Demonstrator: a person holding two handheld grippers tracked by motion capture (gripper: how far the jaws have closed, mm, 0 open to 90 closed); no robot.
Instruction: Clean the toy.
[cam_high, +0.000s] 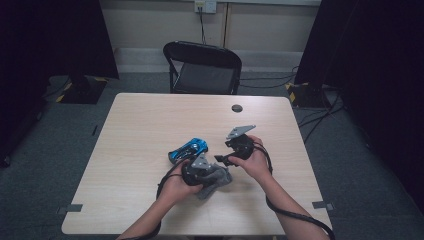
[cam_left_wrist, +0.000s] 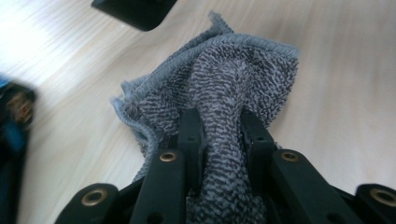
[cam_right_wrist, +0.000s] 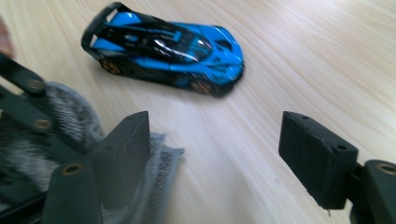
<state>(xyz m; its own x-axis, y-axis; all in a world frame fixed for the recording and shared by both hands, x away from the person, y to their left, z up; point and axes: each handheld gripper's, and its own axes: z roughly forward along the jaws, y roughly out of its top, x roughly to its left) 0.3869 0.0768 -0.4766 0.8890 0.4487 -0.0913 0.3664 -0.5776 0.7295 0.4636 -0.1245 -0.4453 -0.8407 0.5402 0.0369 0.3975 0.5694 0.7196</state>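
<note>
A grey towelling cloth (cam_left_wrist: 243, 74) lies bunched on the wooden table (cam_high: 150, 120), and my left gripper (cam_left_wrist: 220, 133) is shut on a fold of it. In the high view the cloth (cam_high: 219, 179) sits under that gripper (cam_high: 206, 174) near the table's middle. A blue and black toy car (cam_right_wrist: 163, 46) stands on the table just beyond my right gripper (cam_right_wrist: 215, 140), which is open with nothing between its pads. From above, the car (cam_high: 188, 150) is left of the right gripper (cam_high: 221, 159). The cloth's edge (cam_right_wrist: 161, 158) lies beside its left pad.
A black folding chair (cam_high: 202, 67) stands behind the table's far edge. A small dark round hole (cam_high: 237, 108) marks the tabletop at the back right. Bare wood stretches to the left and right of the hands. Cables trail from both grippers.
</note>
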